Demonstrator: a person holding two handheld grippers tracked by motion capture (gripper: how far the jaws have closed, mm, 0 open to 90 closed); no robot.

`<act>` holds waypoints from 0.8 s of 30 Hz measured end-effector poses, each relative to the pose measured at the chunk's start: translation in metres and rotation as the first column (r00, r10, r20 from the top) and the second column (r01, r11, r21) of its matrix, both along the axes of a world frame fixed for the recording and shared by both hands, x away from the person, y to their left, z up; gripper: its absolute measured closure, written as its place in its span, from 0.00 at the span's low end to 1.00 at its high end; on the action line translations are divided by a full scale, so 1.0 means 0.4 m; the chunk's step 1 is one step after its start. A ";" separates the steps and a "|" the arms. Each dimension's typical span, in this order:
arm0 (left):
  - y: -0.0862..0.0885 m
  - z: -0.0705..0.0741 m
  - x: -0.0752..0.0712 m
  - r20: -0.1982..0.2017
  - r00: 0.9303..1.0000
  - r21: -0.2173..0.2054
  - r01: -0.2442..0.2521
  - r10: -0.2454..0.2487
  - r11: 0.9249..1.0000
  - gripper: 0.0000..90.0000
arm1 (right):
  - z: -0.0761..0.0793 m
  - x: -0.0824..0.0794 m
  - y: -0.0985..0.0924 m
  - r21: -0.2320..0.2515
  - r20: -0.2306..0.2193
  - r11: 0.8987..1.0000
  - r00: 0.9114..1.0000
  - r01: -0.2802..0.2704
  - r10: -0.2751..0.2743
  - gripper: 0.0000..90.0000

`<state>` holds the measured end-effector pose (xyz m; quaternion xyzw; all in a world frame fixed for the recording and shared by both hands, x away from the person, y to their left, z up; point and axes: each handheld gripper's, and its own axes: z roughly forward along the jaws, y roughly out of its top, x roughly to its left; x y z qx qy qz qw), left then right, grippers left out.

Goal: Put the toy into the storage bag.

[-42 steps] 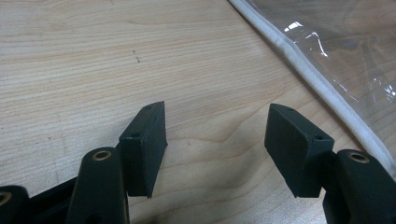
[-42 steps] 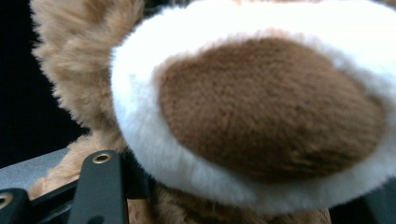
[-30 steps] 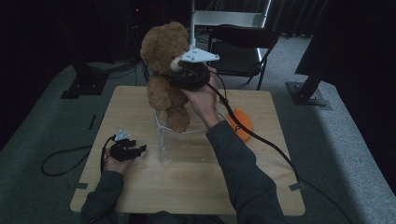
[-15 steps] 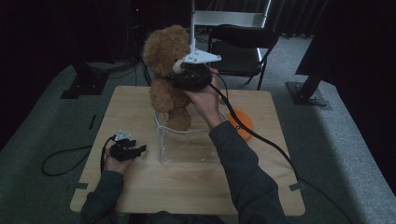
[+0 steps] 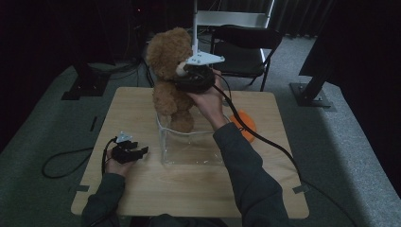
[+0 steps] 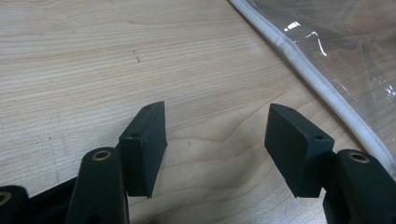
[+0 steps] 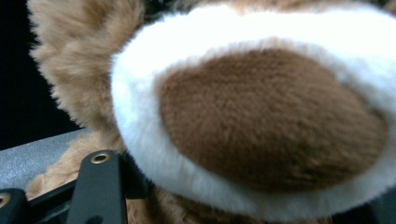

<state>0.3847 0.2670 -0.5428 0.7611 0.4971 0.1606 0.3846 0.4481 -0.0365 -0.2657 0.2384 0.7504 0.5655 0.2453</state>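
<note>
A brown teddy bear (image 5: 168, 71) hangs upright over a clear plastic container (image 5: 189, 146) in the middle of the wooden table (image 5: 142, 194), its feet at the container's rim. My right gripper (image 5: 187, 81) is shut on the bear at the neck, under the muzzle. In the right gripper view the bear's white-and-brown plush (image 7: 261, 116) presses close, covering most of the jaws. My left gripper (image 5: 139, 152) rests on the table left of the container, open and empty. Its pads (image 6: 144, 144) stand apart over bare wood, with the container's white-edged wall (image 6: 322, 88) to their right.
An orange object (image 5: 246, 124) lies on the table right of the container, partly behind my right forearm. A black folding chair (image 5: 246, 42) and dark stands are beyond the far edge. Cables trail from both grippers across the table and floor.
My right hand and the bear have shifted very slightly down and to the right. The left hand has stayed put.
</note>
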 end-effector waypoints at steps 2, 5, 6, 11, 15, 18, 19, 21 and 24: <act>0.000 0.000 0.000 0.000 1.000 0.002 0.001 -0.001 1.000 0.44 | -0.001 0.002 -0.002 0.002 -0.003 1.000 1.000 -0.002 0.002 0.40; 0.000 0.000 0.000 0.000 1.000 0.000 0.000 0.000 1.000 0.44 | -0.004 0.005 -0.001 0.004 -0.011 1.000 1.000 -0.018 0.018 0.40; 0.000 0.000 0.000 0.000 1.000 0.000 0.000 0.000 1.000 0.44 | -0.004 0.005 -0.001 0.004 -0.011 1.000 1.000 -0.018 0.018 0.40; 0.000 0.000 0.000 0.001 1.000 0.001 0.000 0.000 1.000 0.44 | -0.010 0.004 0.008 -0.002 -0.017 0.999 0.999 -0.040 0.040 0.40; 0.001 0.000 0.000 0.000 1.000 0.000 0.000 0.000 1.000 0.44 | -0.012 0.001 0.017 -0.001 -0.017 0.998 0.998 -0.063 0.063 0.40; 0.001 0.000 0.000 0.000 1.000 0.000 0.000 0.000 1.000 0.44 | -0.014 -0.001 0.022 -0.003 -0.016 0.996 0.996 -0.092 0.092 0.40; 0.001 0.000 0.000 0.000 1.000 0.000 0.000 0.000 1.000 0.44 | -0.015 -0.002 0.024 -0.010 -0.014 0.995 0.995 -0.097 0.097 0.40; 0.001 0.000 0.000 0.000 1.000 0.001 0.000 0.000 1.000 0.44 | -0.018 0.000 0.025 -0.029 -0.007 0.995 0.996 -0.094 0.094 0.40; 0.001 0.000 0.000 0.000 1.000 0.000 0.000 0.000 1.000 0.44 | -0.025 0.007 0.023 -0.055 -0.009 0.995 0.997 -0.081 0.080 0.40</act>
